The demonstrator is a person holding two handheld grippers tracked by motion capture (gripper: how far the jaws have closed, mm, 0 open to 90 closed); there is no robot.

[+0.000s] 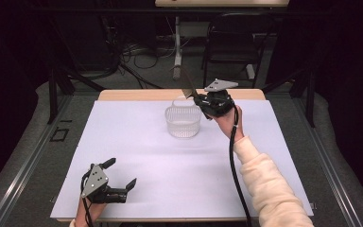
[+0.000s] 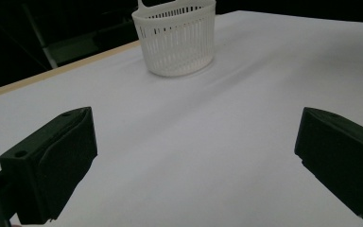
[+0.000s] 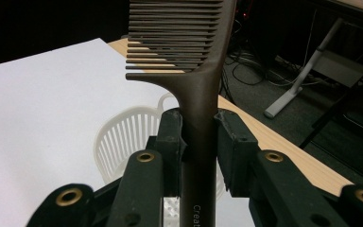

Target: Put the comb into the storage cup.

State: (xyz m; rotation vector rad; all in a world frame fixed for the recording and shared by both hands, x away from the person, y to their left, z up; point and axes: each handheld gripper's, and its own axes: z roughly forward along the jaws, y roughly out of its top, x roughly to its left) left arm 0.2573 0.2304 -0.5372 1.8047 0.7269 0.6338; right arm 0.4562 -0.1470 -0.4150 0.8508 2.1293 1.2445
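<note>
A: High view first: where's the comb (image 1: pixel 187 85)?

B: Clamped by its handle in the right gripper (image 1: pixel 199 100), teeth pointing up, just above the far right rim of the white basket (image 1: pixel 183 121) at the table's (image 1: pixel 137 156) far middle.

A: And the left gripper (image 1: pixel 122 174)?

B: Jaws wide apart, holding nothing, resting near the left front edge.

A: Risk?

B: I'd guess the long comb catches the rim on lowering and tips the light basket, or slips sideways between the pads.

White basket (image 1: pixel 183 121) on white-covered table (image 1: pixel 137 156)

obstacle: basket (image 1: pixel 183 121) mid-table | free: white mat (image 1: pixel 137 156) around it
</note>
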